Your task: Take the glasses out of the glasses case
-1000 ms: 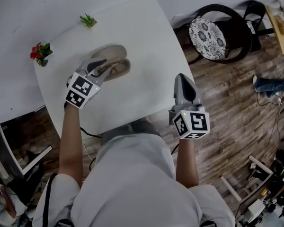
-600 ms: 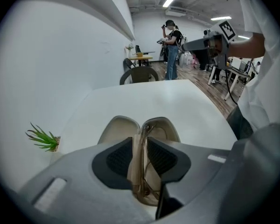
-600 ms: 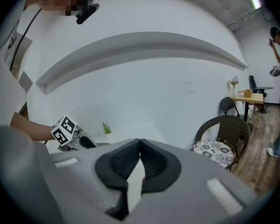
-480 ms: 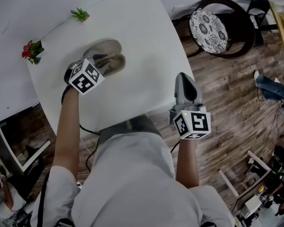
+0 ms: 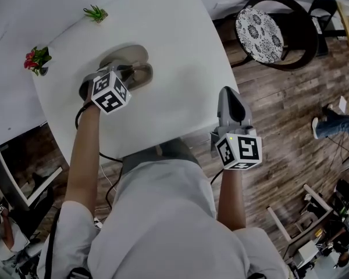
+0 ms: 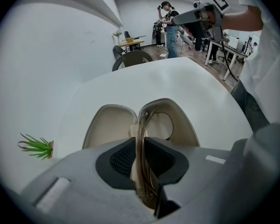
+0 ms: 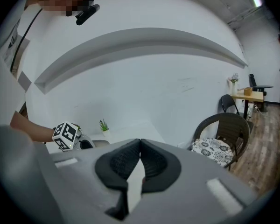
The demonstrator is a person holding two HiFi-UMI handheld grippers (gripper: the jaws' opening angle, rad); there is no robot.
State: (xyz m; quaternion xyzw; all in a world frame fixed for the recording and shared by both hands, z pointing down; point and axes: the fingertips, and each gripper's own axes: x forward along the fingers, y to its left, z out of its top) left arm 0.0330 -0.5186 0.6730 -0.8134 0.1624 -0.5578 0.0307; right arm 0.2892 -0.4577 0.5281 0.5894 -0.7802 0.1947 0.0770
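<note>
An open beige glasses case [image 5: 130, 58] lies on the white table [image 5: 174, 51], both halves up [image 6: 110, 126]. A thin-framed pair of glasses [image 6: 144, 125] stands on edge along the hinge and runs back between my left gripper's pads. My left gripper [image 5: 130, 76] [image 6: 141, 143] sits low over the near side of the case, shut on the glasses frame. My right gripper [image 5: 227, 93] [image 7: 140, 146] hovers by the table's right front edge, apart from the case, its jaws pressed together with nothing in them.
A small green plant [image 5: 95, 13] [image 6: 36, 146] and a red-flowered plant [image 5: 36, 60] stand at the table's far left rim. A dark wicker chair [image 5: 262, 31] [image 7: 224, 132] with a patterned cushion is on the wood floor to the right. People stand far back in the room.
My left gripper has turned and moved in closer over the open case. The right gripper has stayed where it was.
</note>
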